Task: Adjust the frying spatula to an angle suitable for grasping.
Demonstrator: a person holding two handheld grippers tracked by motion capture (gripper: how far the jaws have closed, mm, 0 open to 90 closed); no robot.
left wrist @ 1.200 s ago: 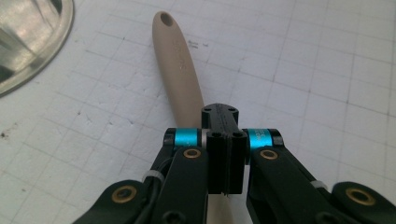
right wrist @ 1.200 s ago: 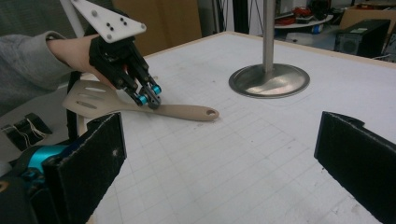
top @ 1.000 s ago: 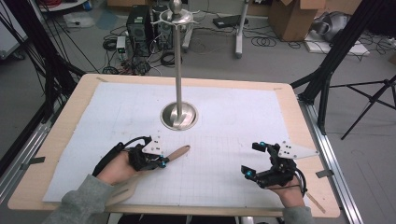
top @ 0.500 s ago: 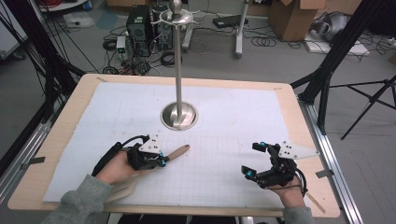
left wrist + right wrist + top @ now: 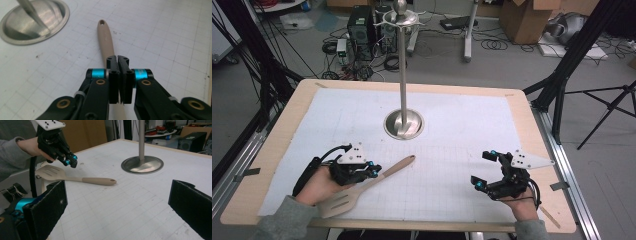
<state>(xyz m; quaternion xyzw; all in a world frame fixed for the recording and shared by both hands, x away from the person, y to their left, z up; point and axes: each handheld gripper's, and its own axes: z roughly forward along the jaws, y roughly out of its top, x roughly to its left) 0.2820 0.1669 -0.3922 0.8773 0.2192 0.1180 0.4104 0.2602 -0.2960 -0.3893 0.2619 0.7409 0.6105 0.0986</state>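
1. The left gripper (image 5: 373,171) hovers just above the spatula (image 5: 362,187), over the stretch where handle meets blade. A second ago it sat a little lower and nearer the person; since then it has drifted slightly forward and up along the handle.
2. Its jaws have just been opening by a sliver. In the left gripper view (image 5: 117,75) they stand almost together, with a hairline gap and nothing between the pads; the handle (image 5: 106,42) runs underneath them, not inside.
3. Judged from that, the spatula is not grasped. The jaws look too narrow to straddle the handle, so they would need to spread much wider before descending for a pick-up.
4. The spatula lies flat on the white gridded mat (image 5: 452,150), slotted blade toward the person, handle tip pointing at the round base of the metal stand (image 5: 403,123), near it but apart.
5. The right gripper (image 5: 484,170) rests well apart on the mat's right side, jaws spread wide and empty, as the right gripper view shows.
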